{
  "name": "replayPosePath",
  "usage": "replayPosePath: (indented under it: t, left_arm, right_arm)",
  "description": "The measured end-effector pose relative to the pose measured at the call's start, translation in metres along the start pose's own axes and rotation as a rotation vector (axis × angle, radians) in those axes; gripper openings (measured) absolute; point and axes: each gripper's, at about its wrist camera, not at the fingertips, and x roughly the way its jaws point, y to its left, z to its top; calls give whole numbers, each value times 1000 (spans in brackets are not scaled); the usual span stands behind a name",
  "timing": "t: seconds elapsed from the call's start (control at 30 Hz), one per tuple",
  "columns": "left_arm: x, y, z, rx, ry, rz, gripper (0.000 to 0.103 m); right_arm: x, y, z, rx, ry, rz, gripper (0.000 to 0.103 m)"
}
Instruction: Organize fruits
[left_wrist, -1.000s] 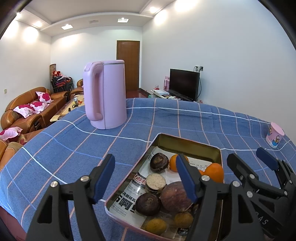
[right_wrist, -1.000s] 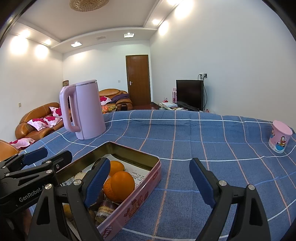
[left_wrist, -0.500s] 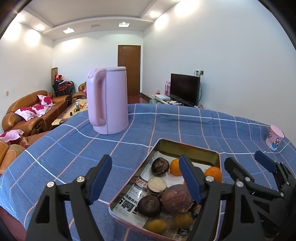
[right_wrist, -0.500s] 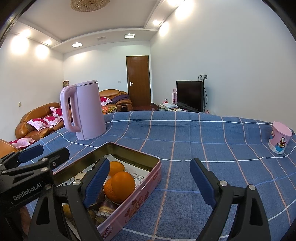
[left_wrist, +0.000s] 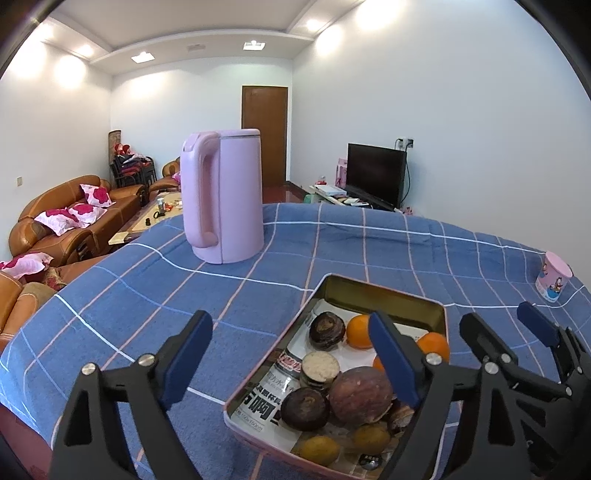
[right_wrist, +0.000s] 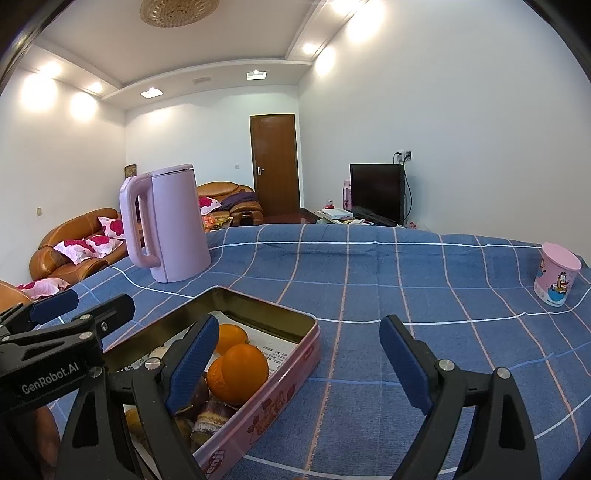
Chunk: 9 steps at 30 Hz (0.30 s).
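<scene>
Left gripper (left_wrist: 291, 363): jaws spread wide, just been opening, nothing between the pads; it hangs over the near left edge of the tin. Right gripper (right_wrist: 301, 363): jaws likewise wide apart and empty, straddling the tin's right wall.

Tin tray (left_wrist: 384, 291): rectangular, pink outside, paper-lined, on the blue checked tablecloth (left_wrist: 184, 288); long axis runs away from the grippers toward the far side of the table.

Contents: oranges (right_wrist: 240, 373) at the far right, dark round fruits (left_wrist: 327, 330) and a large purplish one (left_wrist: 360, 395) in the middle, small yellowish ones (left_wrist: 319, 448) nearest.

Handling note, as judgement: pick one fruit at a time, close across its widest part, and lift straight up clear of its neighbours.
</scene>
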Motion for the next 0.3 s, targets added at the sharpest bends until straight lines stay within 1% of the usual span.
replayPosePath:
  t: [0.1, 0.3]
  left_arm:
    - [1, 1, -1, -1, 13, 2, 91]
    - [0, 1, -3, 3, 9, 7, 91]
  right_arm:
    - [0, 0, 0, 0, -2, -2, 90]
    - [0, 0, 0, 0, -3, -2, 90]
